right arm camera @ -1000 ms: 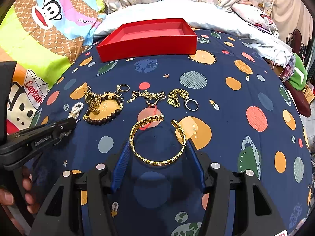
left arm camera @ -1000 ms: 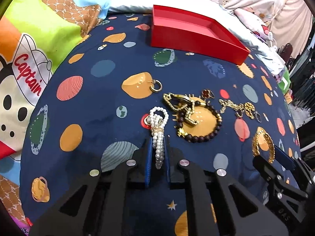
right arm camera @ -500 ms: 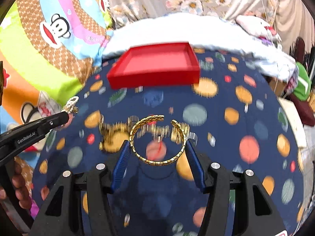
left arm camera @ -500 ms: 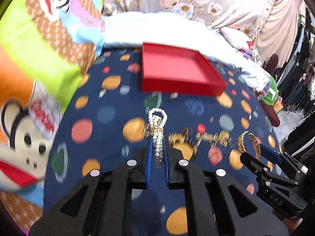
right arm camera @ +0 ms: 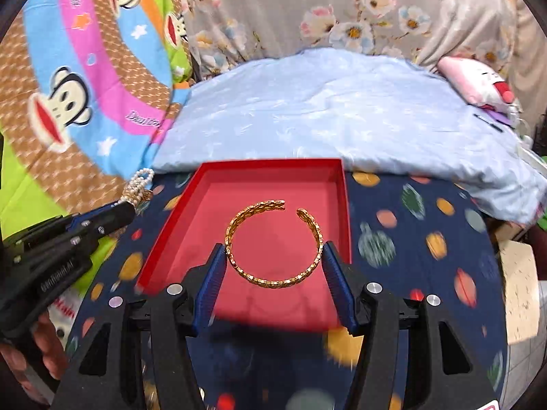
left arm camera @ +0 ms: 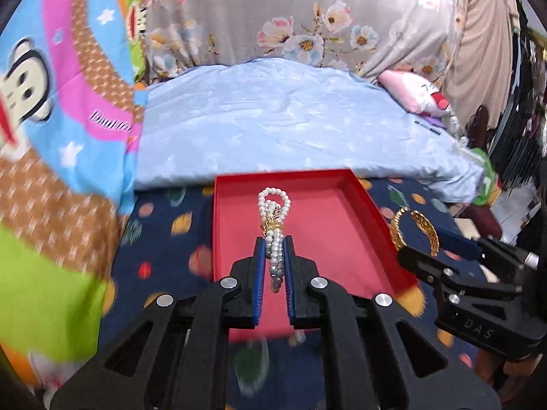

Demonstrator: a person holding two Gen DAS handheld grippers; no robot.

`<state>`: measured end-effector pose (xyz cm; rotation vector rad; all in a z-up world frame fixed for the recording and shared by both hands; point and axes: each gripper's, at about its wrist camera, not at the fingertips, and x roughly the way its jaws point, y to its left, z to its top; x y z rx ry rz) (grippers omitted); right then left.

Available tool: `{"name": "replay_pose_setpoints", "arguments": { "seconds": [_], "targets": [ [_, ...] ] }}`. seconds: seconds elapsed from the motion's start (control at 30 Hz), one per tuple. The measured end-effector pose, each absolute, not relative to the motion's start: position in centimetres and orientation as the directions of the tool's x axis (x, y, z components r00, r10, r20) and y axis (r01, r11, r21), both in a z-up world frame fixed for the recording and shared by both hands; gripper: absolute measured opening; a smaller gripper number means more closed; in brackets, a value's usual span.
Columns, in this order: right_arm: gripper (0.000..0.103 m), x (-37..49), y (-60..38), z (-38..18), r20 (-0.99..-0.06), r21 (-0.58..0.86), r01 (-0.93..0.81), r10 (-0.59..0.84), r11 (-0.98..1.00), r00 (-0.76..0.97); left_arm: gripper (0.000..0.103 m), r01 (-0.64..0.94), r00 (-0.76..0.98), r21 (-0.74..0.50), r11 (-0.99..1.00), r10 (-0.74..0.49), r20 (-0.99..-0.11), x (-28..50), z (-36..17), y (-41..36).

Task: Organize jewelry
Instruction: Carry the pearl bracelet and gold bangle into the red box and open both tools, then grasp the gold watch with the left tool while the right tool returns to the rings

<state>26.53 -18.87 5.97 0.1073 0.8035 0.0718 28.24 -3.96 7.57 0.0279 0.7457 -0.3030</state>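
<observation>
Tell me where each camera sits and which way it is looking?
Left wrist: sits on the left gripper, looks forward along its fingers at the pearl bracelet over the red tray; the right gripper shows at right.
Right wrist: sits on the right gripper, looks at the gold bangle; the left gripper and a hand show at left.
Both share the tray and blue quilt.

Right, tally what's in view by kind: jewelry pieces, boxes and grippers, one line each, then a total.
Jewelry pieces: 2, the pearl bracelet held in the left gripper and the gold bangle held in the right gripper.
Boxes: 1, the red box, with nothing lying in it.
Grippers: 2.
Total: 5.
</observation>
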Motion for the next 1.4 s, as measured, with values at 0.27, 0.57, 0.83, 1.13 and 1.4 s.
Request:
{"name": "replay_pose_setpoints", "arguments": {
  "seconds": [0.27,0.57,0.83,1.13,1.4],
  "targets": [
    [0.056,37.2,-19.7,2.1,-0.788,0.119,-0.008,0.099,0.993,0.607,0.01,0.259,0.625,-0.073,0.963,-0.225,-0.747,38.0,3.2,-5.4],
    [0.056,41.8,-20.2,-1.3,-0.843,0.09,-0.024,0.089,0.996,0.53,0.01,0.257,0.591,-0.045,0.965,-0.194,-0.783,42.2,0.6,-6.4],
    [0.063,42.8,-20.0,-2.3,-0.852,0.033,-0.013,0.035,0.999,0.522,0.037,0.226,0.578,-0.03,0.974,-0.159,-0.801,43.3,-0.5,-6.4],
    [0.07,35.4,-22.2,3.6,-0.761,0.072,0.017,0.044,0.997,0.647,0.064,0.117,0.67,-0.097,0.988,-0.15,-0.727,38.4,4.0,-1.3],
    [0.073,21.8,-23.0,6.3,-0.728,0.074,0.011,0.047,0.997,0.684,0.074,0.119,0.71,-0.027,0.992,-0.105,-0.696,28.1,6.3,1.5]
  ]
}}
